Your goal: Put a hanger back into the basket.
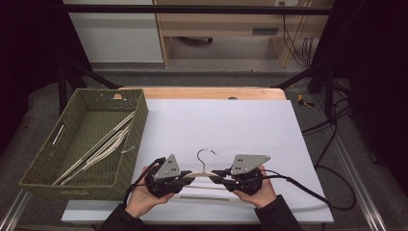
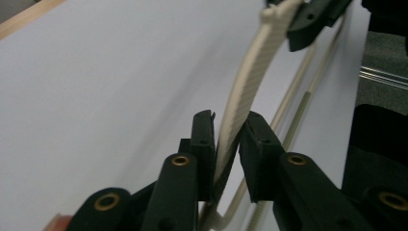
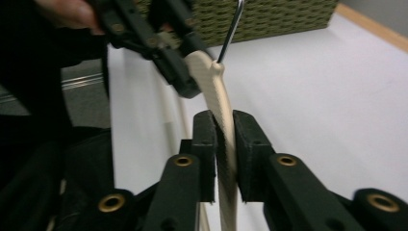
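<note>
**Q:** What surrounds the work?

**A:** White sheeting covers the table, with a wooden edge showing at the far side and dark floor beyond. A green woven basket sits on the table ahead of the left claw and off to its outer side. Pale hangers lie inside it, slanting lengthwise.

**Q:** Where is the hanger being handled?

**A:** A cream hanger spans the gap between the two claws. Its long axis runs side to side, from one claw to the other. Its metal hook rises from the middle and points away from the person.

**Q:** What are the claws doing?

**A:** The left claw is closed narrow, pinching one arm of the hanger; in the left gripper view the cream arm passes between its jaws. The right claw pinches the other arm the same way, its jaws pressed on both sides. Each claw points inward towards the other.

**Q:** Anything under the claws?

**A:** The hanger's thin lower bar lies just nearer the person than the claws, parallel to the arms.
</note>
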Tool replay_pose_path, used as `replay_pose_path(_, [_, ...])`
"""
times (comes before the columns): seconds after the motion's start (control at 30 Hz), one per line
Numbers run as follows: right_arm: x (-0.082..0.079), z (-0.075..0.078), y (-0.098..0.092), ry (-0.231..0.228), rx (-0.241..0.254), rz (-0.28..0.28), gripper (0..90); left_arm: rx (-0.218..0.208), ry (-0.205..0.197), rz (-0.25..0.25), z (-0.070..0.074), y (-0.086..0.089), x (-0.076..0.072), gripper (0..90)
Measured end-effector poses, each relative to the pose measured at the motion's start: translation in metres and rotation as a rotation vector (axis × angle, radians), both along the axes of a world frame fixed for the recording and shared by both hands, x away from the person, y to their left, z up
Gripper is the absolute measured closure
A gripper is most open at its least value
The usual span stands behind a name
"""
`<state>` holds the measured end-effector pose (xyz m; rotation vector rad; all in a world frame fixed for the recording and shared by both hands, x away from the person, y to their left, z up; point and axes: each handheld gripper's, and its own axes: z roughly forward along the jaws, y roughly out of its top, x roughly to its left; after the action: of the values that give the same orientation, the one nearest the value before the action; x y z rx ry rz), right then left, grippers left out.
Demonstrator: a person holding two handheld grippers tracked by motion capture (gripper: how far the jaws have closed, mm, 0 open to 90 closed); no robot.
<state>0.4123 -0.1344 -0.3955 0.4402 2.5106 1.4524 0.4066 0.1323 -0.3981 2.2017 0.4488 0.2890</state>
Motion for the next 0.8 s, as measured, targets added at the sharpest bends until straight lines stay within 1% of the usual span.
replay_pose_path(0.07, [0.001, 0.000, -0.002, -0.004, 0.011, -0.023, 71.7, -0.006, 0.015, -0.013, 0.002, -0.002, -0.003, 81.0])
replay_pose_path(0.1, [0.001, 0.000, -0.003, -0.007, 0.017, -0.030, 69.5, -0.004, 0.017, -0.018, 0.002, -0.003, -0.004, 82.0])
replay_pose_path(0.13, [0.001, 0.000, -0.003, -0.010, 0.019, -0.032, 67.3, -0.007, 0.028, -0.021, 0.003, -0.003, -0.005, 83.1])
replay_pose_path(0.23, [0.001, 0.001, -0.004, -0.034, 0.027, -0.053, 60.5, -0.038, 0.054, -0.033, 0.003, -0.005, -0.008, 86.1])
replay_pose_path(0.3, [0.001, 0.002, -0.006, -0.040, 0.033, -0.065, 58.0, -0.049, 0.060, -0.030, 0.004, -0.006, -0.009, 86.5])
replay_pose_path(0.33, [0.000, 0.003, -0.008, -0.038, 0.035, -0.072, 55.4, -0.053, 0.065, -0.022, 0.005, -0.005, -0.009, 86.6])
replay_pose_path(0.37, [0.000, 0.004, -0.011, -0.042, 0.044, -0.078, 53.3, -0.054, 0.060, -0.014, 0.005, -0.004, -0.009, 86.6])
replay_pose_path(0.47, [0.000, 0.009, -0.022, -0.051, 0.078, -0.113, 49.2, -0.075, 0.066, 0.012, 0.006, 0.000, -0.008, 86.6])
replay_pose_path(0.57, [-0.001, 0.012, -0.034, -0.054, 0.110, -0.157, 42.0, -0.083, 0.043, 0.050, 0.010, 0.003, -0.009, 86.6])
replay_pose_path(0.6, [-0.001, 0.013, -0.038, -0.056, 0.116, -0.178, 38.8, -0.082, 0.030, 0.063, 0.012, 0.004, -0.010, 86.6])
replay_pose_path(0.67, [0.000, 0.014, -0.046, -0.059, 0.130, -0.219, 31.3, -0.096, 0.015, 0.083, 0.017, 0.007, -0.012, 86.6])
replay_pose_path(0.73, [0.000, 0.014, -0.055, -0.051, 0.144, -0.272, 24.1, -0.108, 0.000, 0.100, 0.023, 0.010, -0.013, 86.6])
replay_pose_path(0.8, [0.001, 0.014, -0.063, -0.042, 0.160, -0.306, 19.8, -0.123, -0.017, 0.118, 0.030, 0.015, -0.015, 86.6])
